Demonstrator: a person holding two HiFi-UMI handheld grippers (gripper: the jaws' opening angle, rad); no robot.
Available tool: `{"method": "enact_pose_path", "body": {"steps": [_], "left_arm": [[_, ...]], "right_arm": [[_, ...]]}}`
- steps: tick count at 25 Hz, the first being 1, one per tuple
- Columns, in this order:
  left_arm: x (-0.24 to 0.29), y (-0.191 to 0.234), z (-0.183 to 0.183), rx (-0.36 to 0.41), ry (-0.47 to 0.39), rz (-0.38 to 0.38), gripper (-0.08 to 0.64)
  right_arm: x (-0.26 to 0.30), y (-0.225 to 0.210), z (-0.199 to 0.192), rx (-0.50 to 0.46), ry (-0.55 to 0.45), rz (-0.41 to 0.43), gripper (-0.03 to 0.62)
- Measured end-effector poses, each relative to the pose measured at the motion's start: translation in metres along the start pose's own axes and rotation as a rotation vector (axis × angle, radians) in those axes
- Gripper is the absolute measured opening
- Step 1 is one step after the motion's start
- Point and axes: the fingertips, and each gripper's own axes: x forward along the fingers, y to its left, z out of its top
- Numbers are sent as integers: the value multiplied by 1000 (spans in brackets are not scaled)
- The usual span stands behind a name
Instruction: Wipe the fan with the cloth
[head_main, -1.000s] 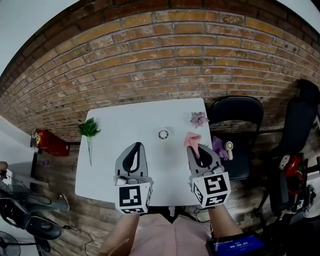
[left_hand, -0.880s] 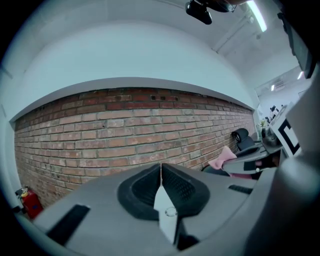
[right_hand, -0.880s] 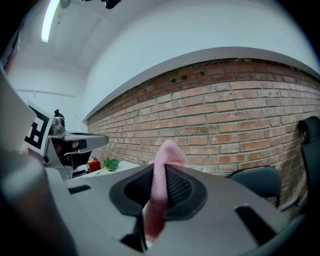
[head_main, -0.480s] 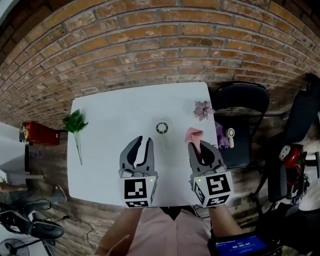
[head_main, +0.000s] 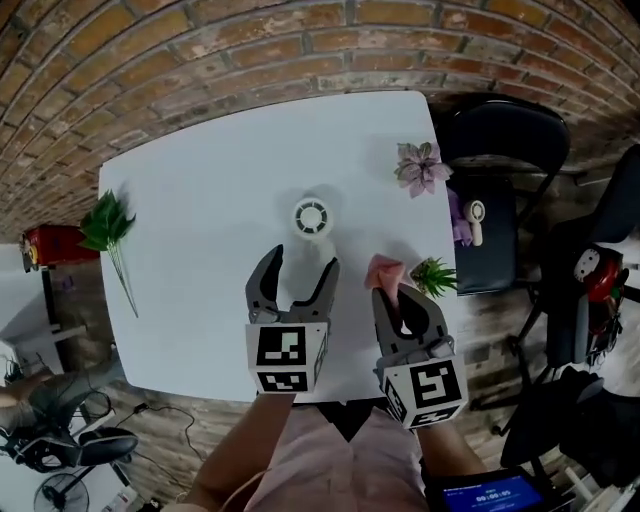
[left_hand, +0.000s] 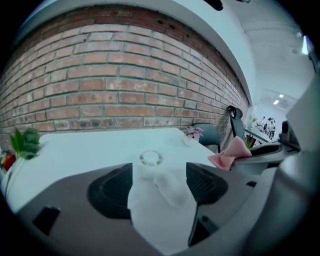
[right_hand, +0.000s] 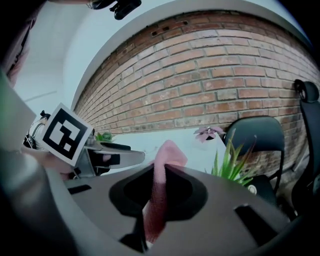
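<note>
Brick wall backs the white counter (head_main: 190, 190). Head view: the left hand-held gripper (head_main: 300, 262), whose jaws have just been opening wide with nothing between them, points at the small fan (head_main: 311, 216) just ahead. The right hand-held gripper (head_main: 398, 298) pinches the pink cloth (head_main: 383, 272). Left gripper view: the fan lies beyond the spread jaws. Right gripper view: the jaws clamp the cloth.

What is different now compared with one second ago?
The left gripper has just been opening its jaws, with nothing between them, and both grippers came lower over the table, nearer the fan. The right gripper stays shut on the cloth; the fan has not moved.
</note>
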Motion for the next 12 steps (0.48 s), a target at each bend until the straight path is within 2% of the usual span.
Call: {"method": "enact_pose_path", "body": {"steps": [7,9,12], "left_arm": [[29,-10,-29,-71,107,-50,338],[35,-9,-33,-66,133,-41,339],[47,-8,-37,-17,177,-20,350]], "right_arm": [[-3,-1,-15,14,14,0,46],[-5,0,-15,18,10,2,46],[-9,-1,-15,19,8,-2,46]]}}
